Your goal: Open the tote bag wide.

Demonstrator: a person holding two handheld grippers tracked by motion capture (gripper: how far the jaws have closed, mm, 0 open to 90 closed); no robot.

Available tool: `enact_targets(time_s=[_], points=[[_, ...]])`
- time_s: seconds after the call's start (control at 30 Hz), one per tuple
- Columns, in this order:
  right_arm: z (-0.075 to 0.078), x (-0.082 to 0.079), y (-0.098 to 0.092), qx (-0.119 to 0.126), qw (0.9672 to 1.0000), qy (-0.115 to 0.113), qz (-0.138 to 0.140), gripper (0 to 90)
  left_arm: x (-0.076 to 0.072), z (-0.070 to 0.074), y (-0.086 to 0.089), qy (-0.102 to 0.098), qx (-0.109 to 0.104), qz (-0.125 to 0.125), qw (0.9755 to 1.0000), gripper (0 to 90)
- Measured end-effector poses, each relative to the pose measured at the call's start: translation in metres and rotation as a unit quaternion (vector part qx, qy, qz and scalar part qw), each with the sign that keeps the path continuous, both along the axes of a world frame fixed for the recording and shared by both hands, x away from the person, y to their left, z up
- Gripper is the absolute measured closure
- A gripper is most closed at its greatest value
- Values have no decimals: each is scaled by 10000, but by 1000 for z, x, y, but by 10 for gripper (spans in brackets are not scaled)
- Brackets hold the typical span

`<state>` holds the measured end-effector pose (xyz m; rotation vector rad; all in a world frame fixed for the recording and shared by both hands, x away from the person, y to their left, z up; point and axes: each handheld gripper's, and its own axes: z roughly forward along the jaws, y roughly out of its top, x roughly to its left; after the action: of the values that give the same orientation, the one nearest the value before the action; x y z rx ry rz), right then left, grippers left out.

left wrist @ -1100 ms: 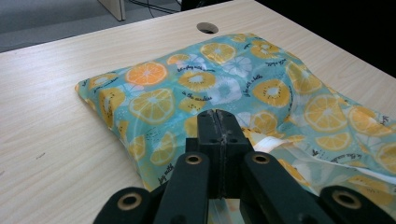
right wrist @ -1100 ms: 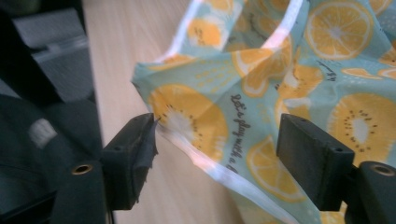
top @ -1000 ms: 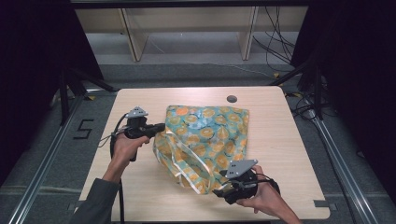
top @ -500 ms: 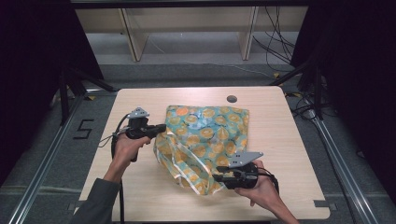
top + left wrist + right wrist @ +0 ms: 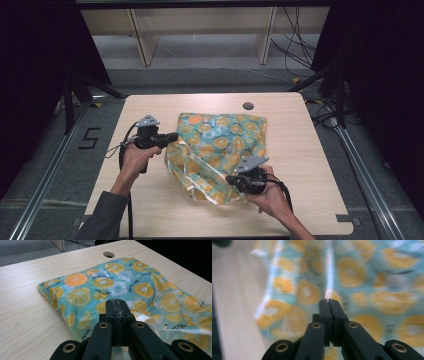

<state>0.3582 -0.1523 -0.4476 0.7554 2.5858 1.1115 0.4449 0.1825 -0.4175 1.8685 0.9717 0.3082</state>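
A teal plastic bag (image 5: 225,137) printed with orange and kiwi slices lies on the wooden table (image 5: 310,150). My left gripper (image 5: 175,136) meets the bag's left edge, and its jaws are shut on the film there. In the left gripper view the closed tips (image 5: 116,302) sit over the bag (image 5: 100,285), with clear film beside them. My right gripper (image 5: 229,178) is at the bag's near edge, shut on the film and holding it raised off the table. The right gripper view is blurred: the closed tips (image 5: 328,301) press against the printed film (image 5: 362,272).
A round cable hole (image 5: 248,106) lies in the table just beyond the bag, also seen in the left gripper view (image 5: 108,254). Bare wood surrounds the bag on all sides. Pale shelving (image 5: 200,25) stands on the floor behind the table, with dark curtains on both sides.
My right gripper has moved up and away from the near table edge with the bag's near edge in it, bunching the film. The left gripper has hardly moved.
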Motion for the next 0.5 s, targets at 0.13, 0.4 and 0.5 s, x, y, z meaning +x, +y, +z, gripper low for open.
enact_targets(time_s=[0.13, 0.4, 0.5], points=[[9, 25, -18, 10, 9988, -252, -421, 900, 2, -1, -7, -47, 36, -79, 10000, 894], [13, 78, -38, 173, 9946, -481, -898, 900, 12, -7, -10, 60, 57, -91, 9999, 891], [6, 97, -45, 201, 9925, -349, -1151, 900, 18, -15, -10, 172, 45, -90, 9998, 888]])
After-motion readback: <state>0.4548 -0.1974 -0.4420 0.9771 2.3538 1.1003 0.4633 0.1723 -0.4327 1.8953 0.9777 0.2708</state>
